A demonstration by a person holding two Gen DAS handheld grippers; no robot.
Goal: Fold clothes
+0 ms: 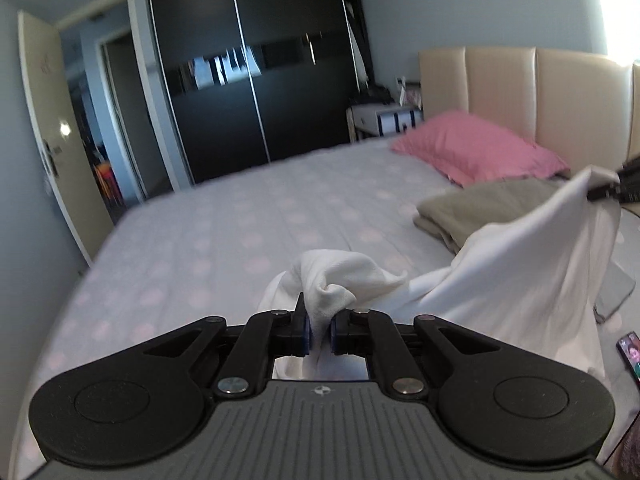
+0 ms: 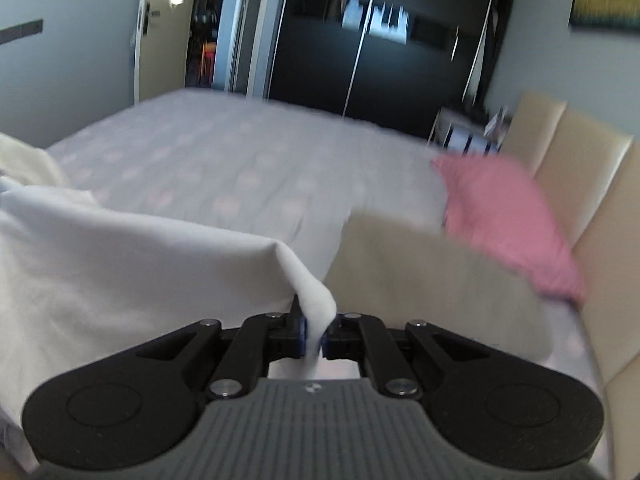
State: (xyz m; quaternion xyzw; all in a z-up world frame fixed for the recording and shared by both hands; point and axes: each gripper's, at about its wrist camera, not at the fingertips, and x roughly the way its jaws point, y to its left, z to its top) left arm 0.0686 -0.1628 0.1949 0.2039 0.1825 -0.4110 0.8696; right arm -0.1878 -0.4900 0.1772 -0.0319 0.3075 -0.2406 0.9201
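White garment (image 1: 500, 272) stretched between grippers.

Pillow (image 1: 476, 148) on bed (image 1: 240, 216) against headboard (image 1: 532, 92); folded garment (image 1: 480, 208) before pillow; wardrobe (image 1: 256, 68) beyond bed.

White garment (image 1: 500, 276): plain, soft fabric, lifted clear of the bed (image 1: 240, 216) at two bunched corners and spanning between them as a sagging, draped sheet. Folded khaki garment (image 1: 480, 208): lies flat on the bed, just beside the pink pillow (image 1: 476, 148).
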